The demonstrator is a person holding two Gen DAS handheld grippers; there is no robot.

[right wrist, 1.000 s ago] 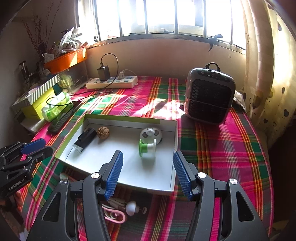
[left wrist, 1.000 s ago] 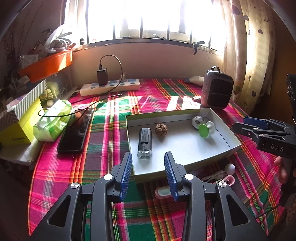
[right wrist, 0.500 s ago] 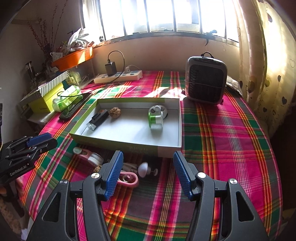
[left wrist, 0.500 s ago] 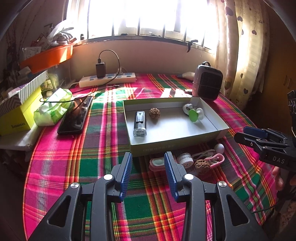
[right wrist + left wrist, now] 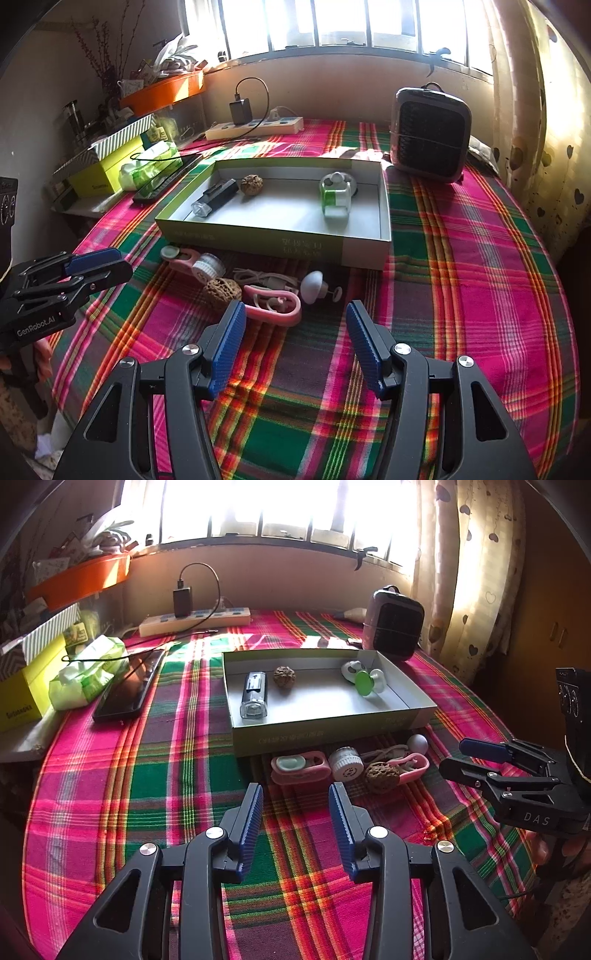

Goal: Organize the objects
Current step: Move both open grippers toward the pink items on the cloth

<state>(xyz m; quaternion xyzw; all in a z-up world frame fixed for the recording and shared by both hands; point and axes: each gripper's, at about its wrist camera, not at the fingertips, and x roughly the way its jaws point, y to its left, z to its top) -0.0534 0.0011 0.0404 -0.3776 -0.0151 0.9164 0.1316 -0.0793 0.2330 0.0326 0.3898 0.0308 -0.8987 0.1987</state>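
Both grippers hover empty above a surface covered in a woven plaid cloth (image 5: 155, 775) of pink, green and orange. The left gripper (image 5: 295, 827) has its ribbed blue pads spread moderately apart; the right gripper (image 5: 295, 347) stands wider open, with nothing between its fingers.

Just ahead of the left gripper lies a row of small things: a pink rounded case (image 5: 300, 767) with a pale mint oval lid, its long axis running across the view; to its right a white ridged cylinder (image 5: 345, 764) lying on its side, round face toward the camera; then a rough, wrinkled brown walnut (image 5: 382, 776). From the right gripper, the walnut (image 5: 222, 290) sits just ahead and left of the left finger, touching a smooth pink loop (image 5: 275, 310) that curves across in front. A tangled beige cord (image 5: 258, 276) and a white mushroom-shaped knob (image 5: 313, 286) lie beyond it; what the cord connects to is hard to make out.

Behind the row rests a shallow rectangular cardboard tray (image 5: 332, 731), green outside and grey-white inside, its printed lettering unreadable. Inside lie a black device with a clear end (image 5: 254, 696), long axis pointing toward the left gripper, a second walnut (image 5: 284, 675), and a white-and-green spool (image 5: 365, 679).

Far ahead on the right stands a grey boxy heater (image 5: 430, 134).
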